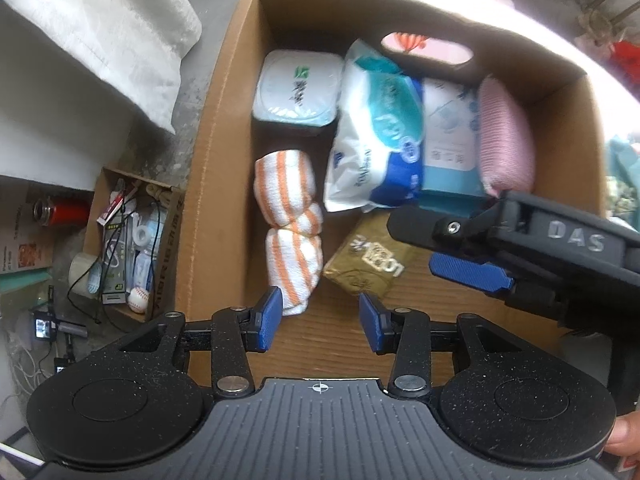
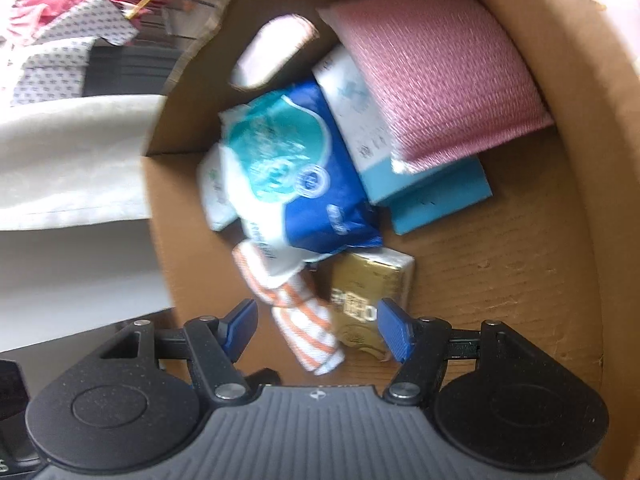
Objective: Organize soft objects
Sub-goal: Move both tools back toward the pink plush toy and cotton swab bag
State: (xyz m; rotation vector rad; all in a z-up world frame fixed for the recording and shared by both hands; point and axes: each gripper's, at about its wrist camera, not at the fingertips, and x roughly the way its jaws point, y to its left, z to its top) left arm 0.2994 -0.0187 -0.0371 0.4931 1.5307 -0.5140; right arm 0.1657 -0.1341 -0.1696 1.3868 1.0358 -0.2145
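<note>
A cardboard box holds soft goods: an orange-striped rolled towel, a blue and white tissue pack, a white wipes pack, a light blue pack, a pink sponge pad and a gold tissue pack. My left gripper is open and empty above the box's near end, by the towel's end. My right gripper is open and empty over the towel and gold pack; it shows in the left wrist view at the right.
A small open carton of cables, tape and a baseball sits on the floor left of the box. A white cushion lies at the upper left. The pink pad leans on the box's far right wall.
</note>
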